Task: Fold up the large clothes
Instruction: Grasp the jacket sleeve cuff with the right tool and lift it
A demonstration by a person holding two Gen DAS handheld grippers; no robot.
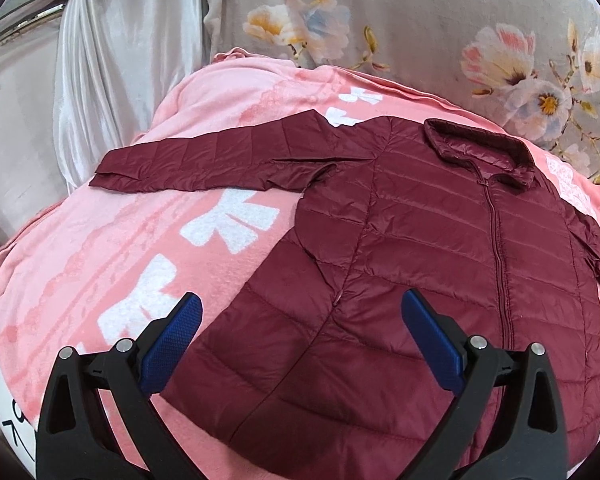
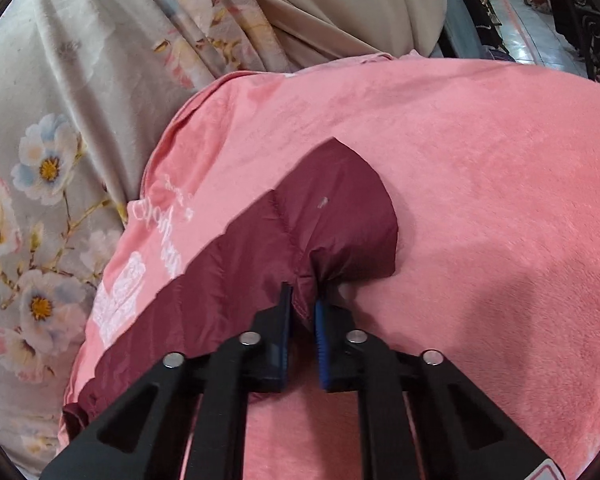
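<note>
A maroon quilted jacket (image 1: 400, 248) lies face up, zipped, on a pink blanket (image 1: 100, 248). Its collar is at the far side and one sleeve (image 1: 204, 164) stretches out flat to the left. My left gripper (image 1: 302, 320) is open and empty, hovering over the jacket's lower left hem. In the right wrist view my right gripper (image 2: 303, 300) is shut on the jacket's other sleeve (image 2: 320, 216) near its cuff end, with the fabric pinched between the blue pads (image 2: 320, 328). The sleeve runs back to the lower left.
The pink blanket (image 2: 480, 200) covers a rounded surface. A grey floral cloth (image 1: 420, 20) hangs behind it and also shows in the right wrist view (image 2: 60, 120). A white satin drape (image 1: 112, 60) is at the far left. A tiled floor (image 2: 540, 32) shows far right.
</note>
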